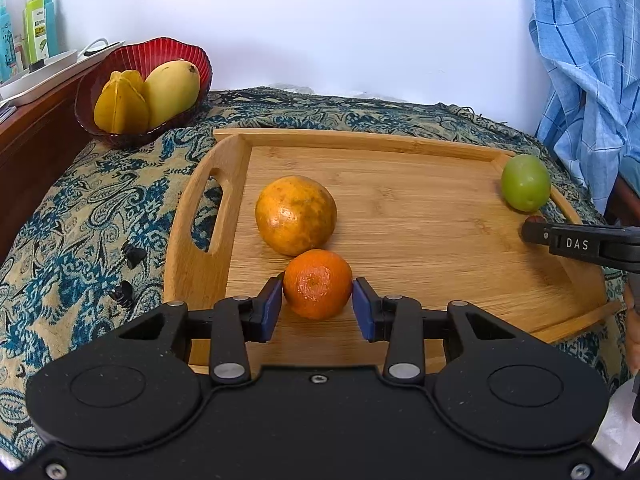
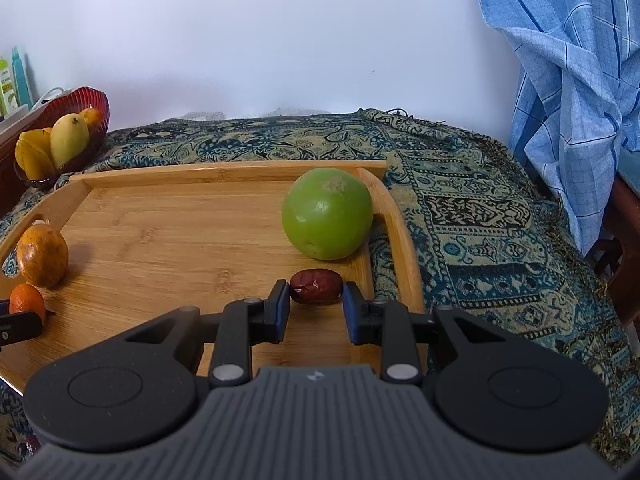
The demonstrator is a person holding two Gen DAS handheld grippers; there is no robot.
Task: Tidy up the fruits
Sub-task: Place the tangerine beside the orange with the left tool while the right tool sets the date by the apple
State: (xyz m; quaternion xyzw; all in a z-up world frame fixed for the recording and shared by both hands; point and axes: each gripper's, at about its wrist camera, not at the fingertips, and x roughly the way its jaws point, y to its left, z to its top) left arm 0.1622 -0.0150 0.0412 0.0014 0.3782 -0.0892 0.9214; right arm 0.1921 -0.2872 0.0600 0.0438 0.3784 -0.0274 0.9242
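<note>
A wooden tray [image 1: 440, 208] lies on a patterned cloth. On it sit a large yellow-orange citrus [image 1: 295, 214], a small orange tangerine [image 1: 318, 284], a green round fruit [image 1: 525, 182] and a red date [image 2: 316, 286]. My left gripper [image 1: 318, 304] has its blue pads against both sides of the tangerine, which rests on the tray. My right gripper [image 2: 316, 306] has its pads against both ends of the date, just in front of the green fruit [image 2: 327, 213]. A red bowl [image 1: 132, 68] at the far left holds a mango [image 1: 172, 90] and a starfruit [image 1: 120, 106].
A wooden shelf [image 1: 32, 136] with a white tray and bottles [image 1: 36, 24] stands at the far left. A blue checked cloth [image 1: 592, 80] hangs at the right. Two small dark objects [image 1: 130, 272] lie on the patterned cloth left of the tray.
</note>
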